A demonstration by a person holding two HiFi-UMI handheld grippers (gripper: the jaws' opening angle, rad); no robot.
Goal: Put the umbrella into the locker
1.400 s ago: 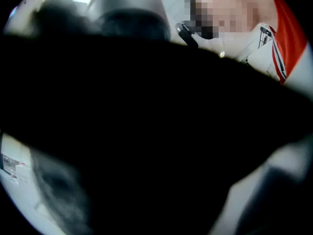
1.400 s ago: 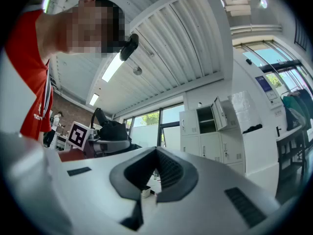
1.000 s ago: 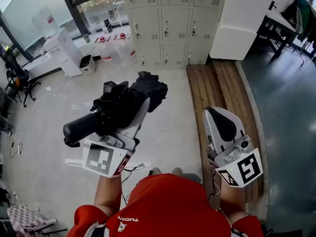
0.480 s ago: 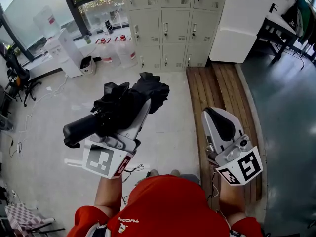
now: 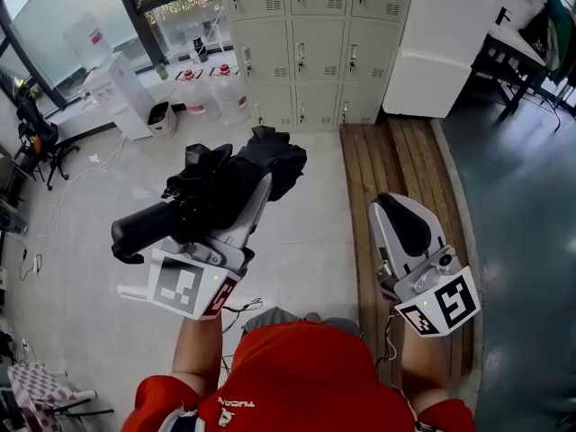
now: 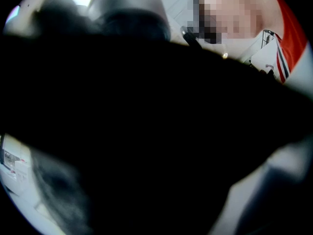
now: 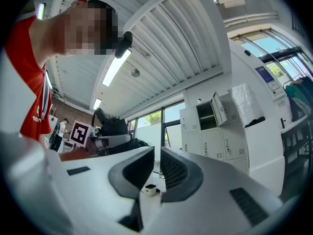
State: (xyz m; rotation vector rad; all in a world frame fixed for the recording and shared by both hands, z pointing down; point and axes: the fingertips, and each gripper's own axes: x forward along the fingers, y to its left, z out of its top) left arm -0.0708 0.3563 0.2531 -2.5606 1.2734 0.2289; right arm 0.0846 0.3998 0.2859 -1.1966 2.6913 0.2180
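A folded black umbrella [image 5: 225, 187] lies across my left gripper [image 5: 255, 196], which is shut on its bunched fabric; the thick black handle [image 5: 139, 230] sticks out to the left. The umbrella [image 6: 146, 131] blacks out nearly the whole left gripper view, hiding the jaws there. My right gripper [image 5: 398, 212] is held at the right over the wooden slats, shut and with nothing in it; its pads meet in the right gripper view [image 7: 157, 168]. The beige lockers [image 5: 310, 43] stand ahead along the far wall. One locker door hangs open [image 7: 211, 112] in the right gripper view.
A wooden slatted platform [image 5: 405, 151] runs from the lockers toward me on the right. A big white box [image 5: 436, 48] stands beside the lockers. Water jugs [image 5: 225, 93], a small bin [image 5: 160, 115] and a white unit [image 5: 126, 97] sit left by the window; a desk [image 5: 531, 39] is far right.
Both grippers have drifted slightly with the person's step and a trouser leg now shows below. The left grip on the umbrella and the shut right jaws are unchanged.
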